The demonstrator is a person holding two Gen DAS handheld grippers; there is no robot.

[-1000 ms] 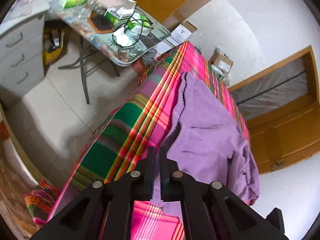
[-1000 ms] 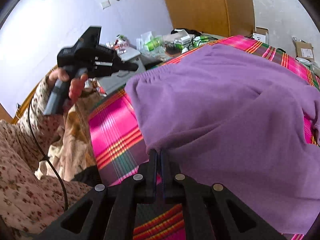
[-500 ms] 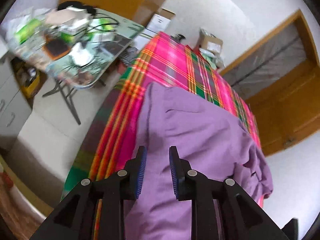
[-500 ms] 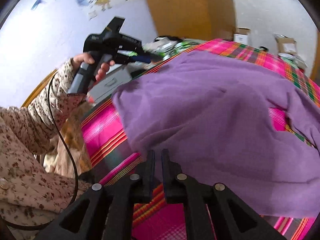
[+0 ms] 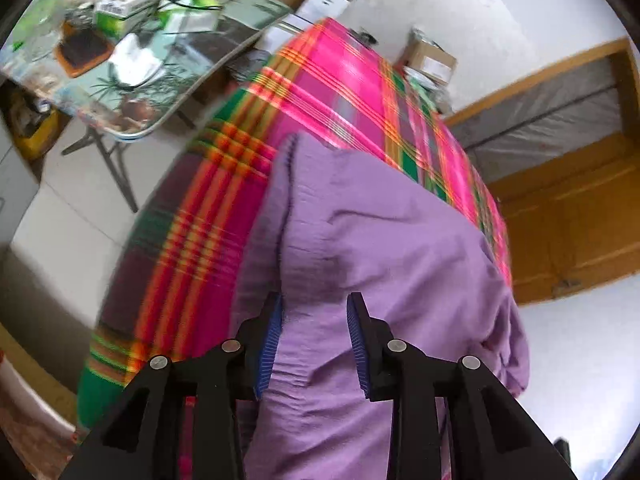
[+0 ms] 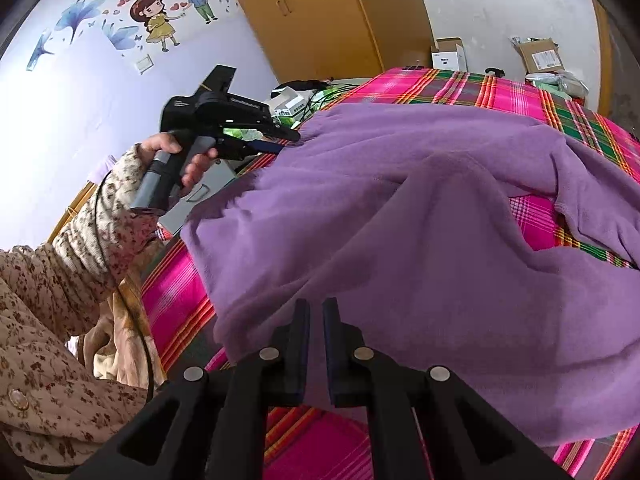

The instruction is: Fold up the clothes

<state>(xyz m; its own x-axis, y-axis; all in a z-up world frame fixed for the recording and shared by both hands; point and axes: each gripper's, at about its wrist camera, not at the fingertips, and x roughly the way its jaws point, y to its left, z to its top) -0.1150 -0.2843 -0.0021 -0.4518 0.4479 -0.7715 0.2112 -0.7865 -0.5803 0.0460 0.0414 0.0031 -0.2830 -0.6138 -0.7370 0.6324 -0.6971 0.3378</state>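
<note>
A purple garment (image 5: 380, 240) lies rumpled on a bed covered by a pink plaid cloth (image 5: 340, 80). My left gripper (image 5: 314, 300) hangs over the garment's near edge. Its jaws are opening, with a ridge of purple fabric between the blue pads but not pressed. In the right wrist view the same garment (image 6: 400, 220) spreads across the plaid cloth (image 6: 500, 92). There my right gripper (image 6: 316, 306) is shut on its near hem. The left gripper (image 6: 286, 142) shows there too, held by a hand at the garment's far left corner.
A cluttered folding table (image 5: 160, 40) with boxes and cables stands left of the bed, over bare floor. Cardboard boxes (image 5: 430, 58) sit beyond the bed's far end and a wooden door (image 5: 580, 220) at right. A floral sleeve (image 6: 60, 280) and a wardrobe (image 6: 320, 12) are in view.
My left gripper has gone from shut to open and moved from the plaid edge onto the purple garment. The right gripper stayed shut on the hem, and the garment has shifted and bunched.
</note>
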